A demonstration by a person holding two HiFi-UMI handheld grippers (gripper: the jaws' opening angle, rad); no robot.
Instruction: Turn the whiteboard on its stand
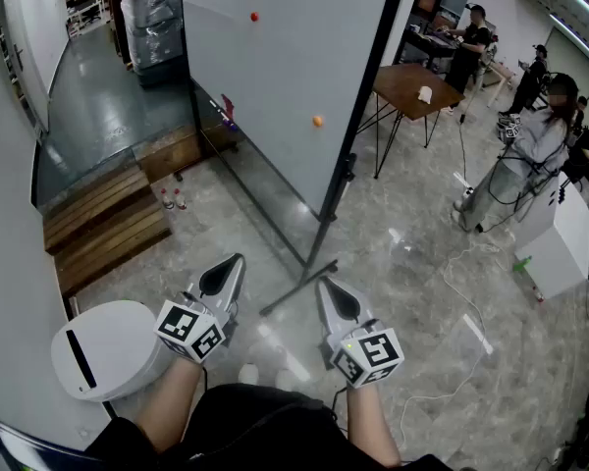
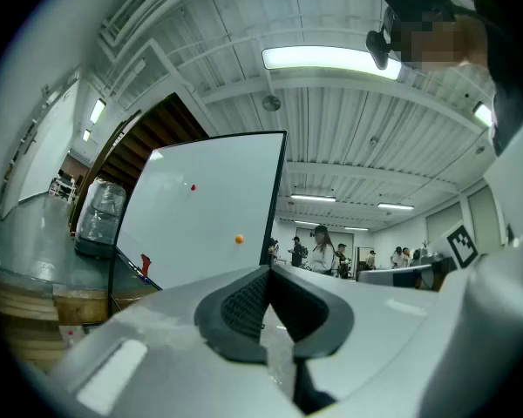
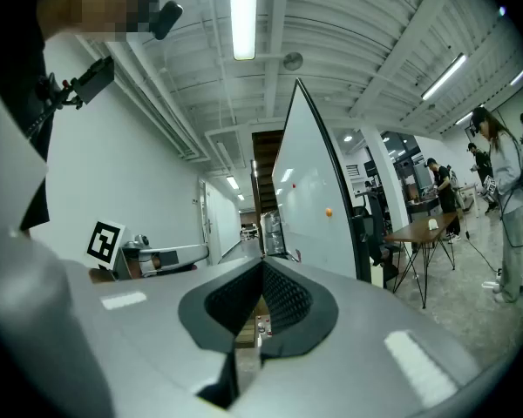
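The whiteboard stands upright in its black frame, edge-on toward me and angled away to the left, with a red magnet and an orange magnet on its face. Its stand's foot rests on the floor just ahead of my hands. My left gripper and right gripper are held low on either side of that foot, both shut and empty, touching nothing. The board shows face-on in the left gripper view beyond the shut left gripper. In the right gripper view the board is nearly edge-on past the right gripper.
Wooden steps lie to the left with two bottles beside them. A white round bin sits by my left arm. A brown table, a white cabinet, several people and floor cables fill the right.
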